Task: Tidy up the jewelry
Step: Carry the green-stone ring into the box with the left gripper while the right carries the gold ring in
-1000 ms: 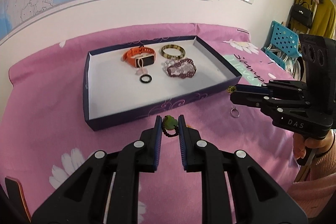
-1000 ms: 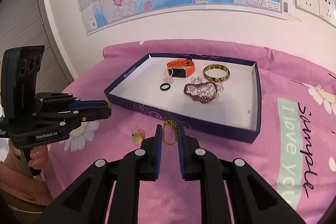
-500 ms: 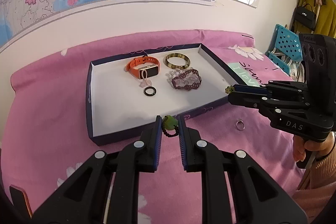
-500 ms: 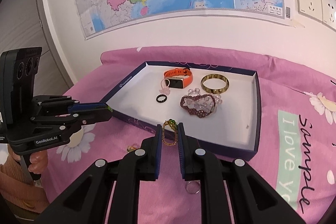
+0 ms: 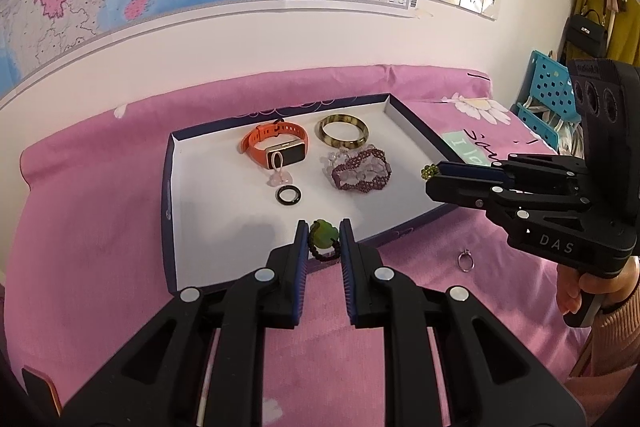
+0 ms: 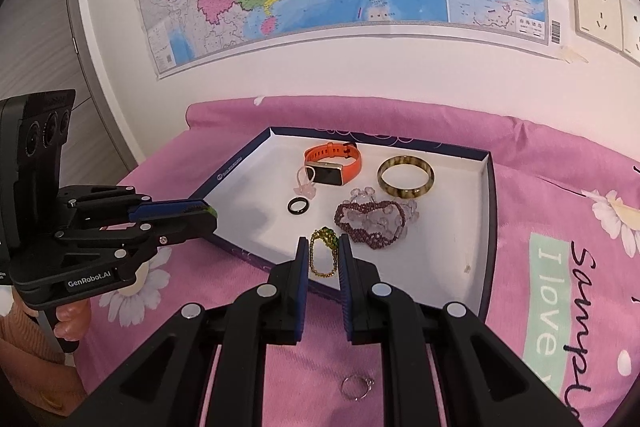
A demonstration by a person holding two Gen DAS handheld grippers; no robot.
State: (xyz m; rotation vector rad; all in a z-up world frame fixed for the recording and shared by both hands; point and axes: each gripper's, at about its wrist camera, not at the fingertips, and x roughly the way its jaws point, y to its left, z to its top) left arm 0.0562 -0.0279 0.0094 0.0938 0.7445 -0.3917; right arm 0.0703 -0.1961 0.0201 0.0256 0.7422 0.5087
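Observation:
My left gripper [image 5: 323,226] is shut on a green stone charm with a dark bead loop [image 5: 322,241], held above the near rim of the navy tray [image 5: 169,187]. My right gripper [image 6: 324,243] is shut on a gold chain with green beads [image 6: 322,261], also over the tray's near edge. On the tray's white floor lie an orange smart band [image 5: 276,141], a tortoiseshell bangle [image 5: 343,131], a purple bead bracelet [image 5: 360,175], a black ring [image 5: 289,195] and a pink crystal charm [image 5: 278,179]. Each gripper shows side-on in the other's view.
A small silver ring [image 5: 465,261] lies on the pink bedsheet [image 5: 88,227] just outside the tray, under the right gripper. A wall with a map stands close behind the bed. A blue crate [image 5: 546,99] and hanging bags are at far right.
Both grippers have moved forward with their pieces, from over the sheet to over the tray's near rim. A small yellow piece on the sheet has slipped out of the right wrist view.

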